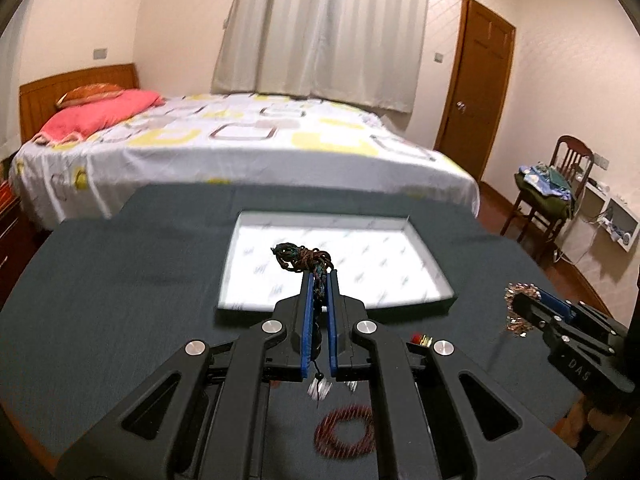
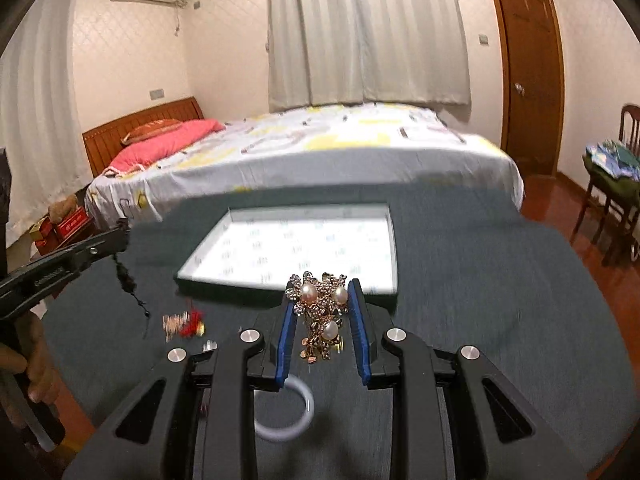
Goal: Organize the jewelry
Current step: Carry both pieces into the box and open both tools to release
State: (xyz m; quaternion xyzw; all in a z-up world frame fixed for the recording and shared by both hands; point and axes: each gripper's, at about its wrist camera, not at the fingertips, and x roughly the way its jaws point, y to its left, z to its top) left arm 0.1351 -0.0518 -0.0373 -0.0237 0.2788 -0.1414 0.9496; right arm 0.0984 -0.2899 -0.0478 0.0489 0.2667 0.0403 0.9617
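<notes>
Fingers first: my left gripper [image 1: 319, 280] is squeezed down tight on a dark braided cord necklace [image 1: 303, 258], with the knotted bundle poking out past the tips and a couple of clear beads dangling underneath. The right gripper [image 2: 322, 300] is clamped on a gold brooch with pearls [image 2: 322, 308], fingers held a bit apart by the brooch itself.

Using the white tray [image 1: 432, 276] as my reference: both pieces hang just short of its near edge, above the grey tablecloth [image 1: 120, 300]. The necklace sits toward the tray's left-middle, the brooch toward its right. Left behind on the cloth, closer to me than the tray, are a reddish bead bracelet [image 1: 346, 432], a white bangle [image 2: 286, 412] and a small red and gold piece [image 2: 190, 324].

How I'd handle the carry: go forward until each load is fully past the near rim, not hovering over it, then lower before letting go. I'd guess the cord's tail could snag the rim, so it needs extra clearance. Drop them at opposite ends of the tray so the cord doesn't tangle in the brooch's petals, and release one at a time.
</notes>
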